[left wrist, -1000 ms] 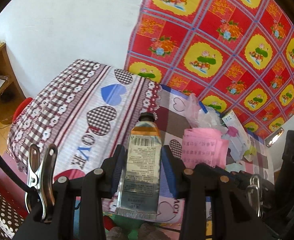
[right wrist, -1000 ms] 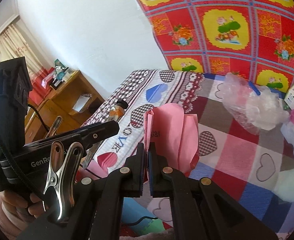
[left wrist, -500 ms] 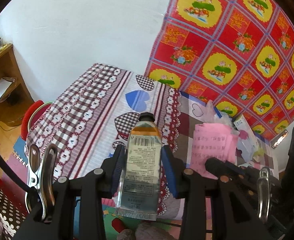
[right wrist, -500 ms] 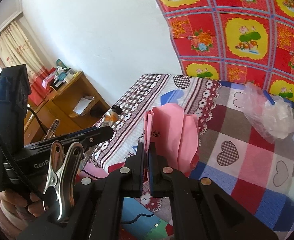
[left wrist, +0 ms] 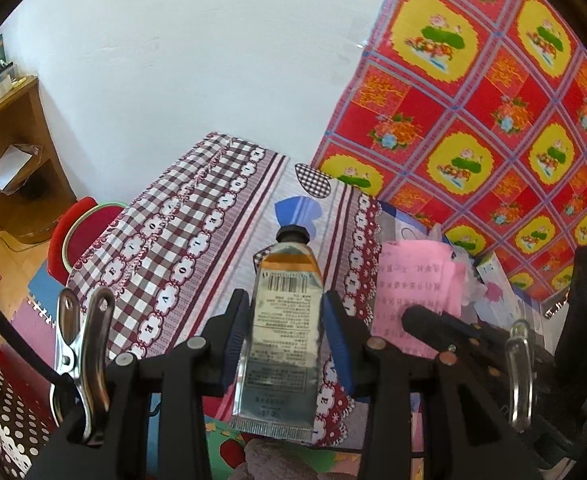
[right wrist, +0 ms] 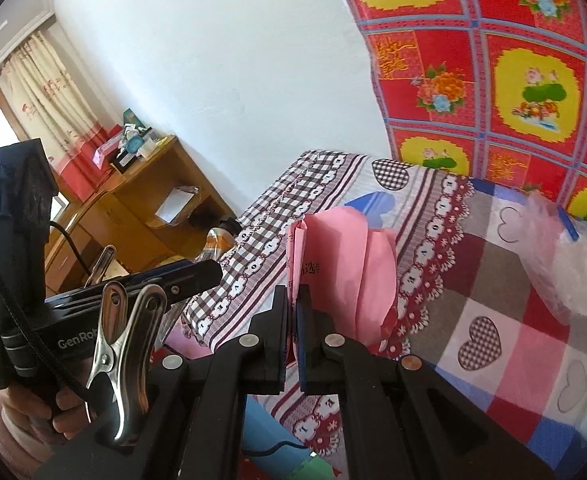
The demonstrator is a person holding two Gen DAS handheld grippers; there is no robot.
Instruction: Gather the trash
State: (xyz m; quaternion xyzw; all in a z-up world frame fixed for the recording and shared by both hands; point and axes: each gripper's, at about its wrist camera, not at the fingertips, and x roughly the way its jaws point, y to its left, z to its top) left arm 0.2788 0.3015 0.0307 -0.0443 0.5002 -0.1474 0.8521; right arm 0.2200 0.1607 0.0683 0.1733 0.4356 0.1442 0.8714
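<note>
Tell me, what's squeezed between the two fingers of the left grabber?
A silver tube with a black cap and an orange band sits there. The left gripper clamps it on both sides, cap pointing away. The left wrist view shows it best.

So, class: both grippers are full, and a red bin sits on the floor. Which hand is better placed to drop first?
Probably left. The left gripper holds the tube, with the bin lower left in its view; the right gripper, clamping pink paper, shows no bin.
</note>
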